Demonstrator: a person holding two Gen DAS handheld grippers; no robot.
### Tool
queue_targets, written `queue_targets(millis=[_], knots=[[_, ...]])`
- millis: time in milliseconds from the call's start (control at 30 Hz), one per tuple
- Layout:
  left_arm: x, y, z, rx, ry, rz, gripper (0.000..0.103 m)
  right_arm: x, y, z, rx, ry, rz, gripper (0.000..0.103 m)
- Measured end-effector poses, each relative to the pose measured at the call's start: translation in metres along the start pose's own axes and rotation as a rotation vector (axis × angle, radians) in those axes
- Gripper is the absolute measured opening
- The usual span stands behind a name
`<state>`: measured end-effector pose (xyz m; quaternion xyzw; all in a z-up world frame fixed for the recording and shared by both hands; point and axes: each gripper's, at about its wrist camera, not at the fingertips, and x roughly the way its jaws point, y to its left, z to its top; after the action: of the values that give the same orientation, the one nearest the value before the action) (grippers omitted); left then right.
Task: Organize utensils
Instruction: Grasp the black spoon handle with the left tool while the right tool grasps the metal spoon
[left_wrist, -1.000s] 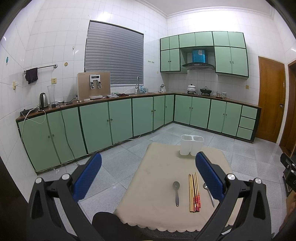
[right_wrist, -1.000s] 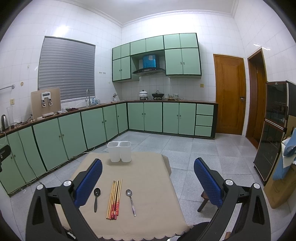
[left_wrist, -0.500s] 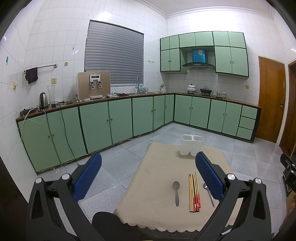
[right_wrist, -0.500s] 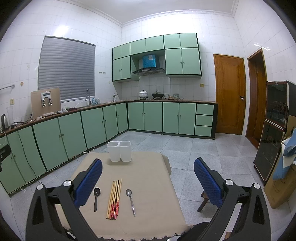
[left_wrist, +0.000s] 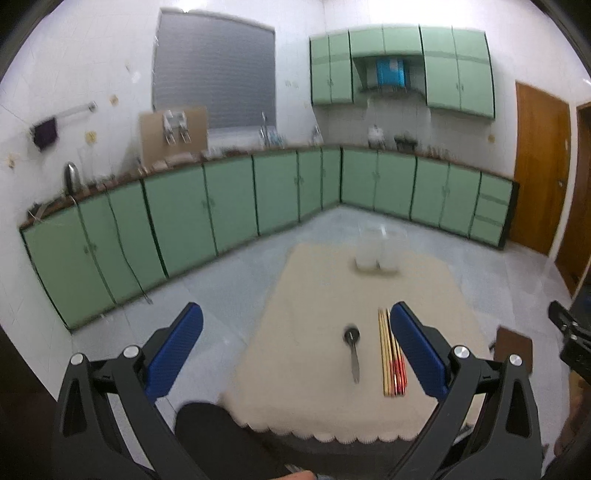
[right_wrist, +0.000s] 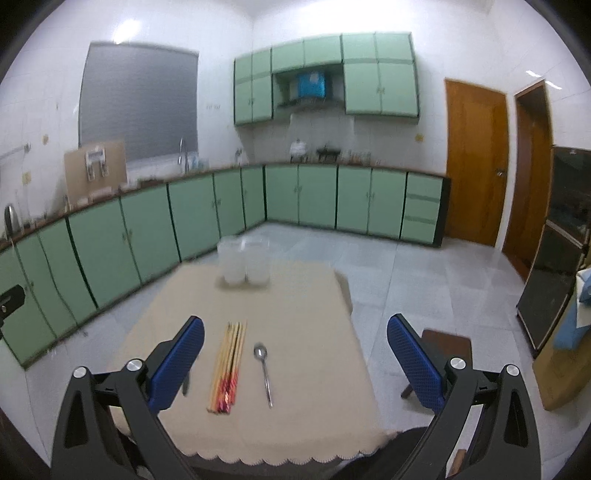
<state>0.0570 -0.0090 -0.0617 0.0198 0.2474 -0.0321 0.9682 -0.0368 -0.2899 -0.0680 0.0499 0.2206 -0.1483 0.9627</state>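
L gripper (left_wrist: 295, 343) wide open, nothing held, above the near-left edge of the table (left_wrist: 314, 406). R gripper (right_wrist: 295, 347) also wide open, empty, over the near part of the table (right_wrist: 314, 295).

Utensils, counted: 2 spoons, 1 bundle of chopsticks, 1 holder w/ 2 compartments.
- Dark spoon (left_wrist: 352, 350): between L gripper's fingers, nearer the right one, flat on the cloth, bowl away. In R view mostly hidden behind R's left finger.
- Chopsticks (left_wrist: 391, 354): just beside L's right finger, partly overlapped by it; in R view (right_wrist: 229, 367) just right of R's left finger. Exact count not readable, red ends toward camera.
- Silver spoon (right_wrist: 264, 373): right of the chopsticks, between R's fingers; hidden by L's right finger in L view.
- Holder (right_wrist: 243, 264): white, far end of table, ahead of both grippers, well apart from the utensils; blurred (left_wrist: 378, 251).

Around: green cabinets (right_wrist: 147, 229) along the walls, wooden door (right_wrist: 476, 162) far right, a stool (right_wrist: 443, 343) by the table's right side behind R's right finger. Both views motion-blurred.
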Motion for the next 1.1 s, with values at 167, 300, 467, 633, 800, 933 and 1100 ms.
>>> queue_targets(millis=[167,300,467,633,800,933,1100], knots=[[0.069,-0.009,-0.028,0.023,0.159,-0.07,0.098,0.075,0.003,-0.035,-0.022,0.189,0.075,0.086],[0.121,-0.02,-0.054,0.042,0.269,-0.126,0.098,0.126,0.01,-0.061,-0.029,0.307,0.14,0.071],[0.179,-0.04,-0.085,0.066,0.392,-0.191,0.098,0.182,0.018,-0.1,-0.066,0.432,0.176,0.057],[0.227,-0.05,-0.108,0.064,0.468,-0.247,0.077,0.214,0.012,-0.134,-0.058,0.538,0.226,0.036],[0.26,-0.063,-0.125,0.083,0.513,-0.243,0.07,0.23,0.018,-0.142,-0.06,0.559,0.252,0.035],[0.274,-0.067,-0.132,0.084,0.534,-0.237,0.059,0.237,0.02,-0.143,-0.079,0.537,0.246,0.025],[0.277,-0.075,-0.138,0.126,0.503,-0.203,0.05,0.242,0.015,-0.143,-0.063,0.53,0.251,0.018]])
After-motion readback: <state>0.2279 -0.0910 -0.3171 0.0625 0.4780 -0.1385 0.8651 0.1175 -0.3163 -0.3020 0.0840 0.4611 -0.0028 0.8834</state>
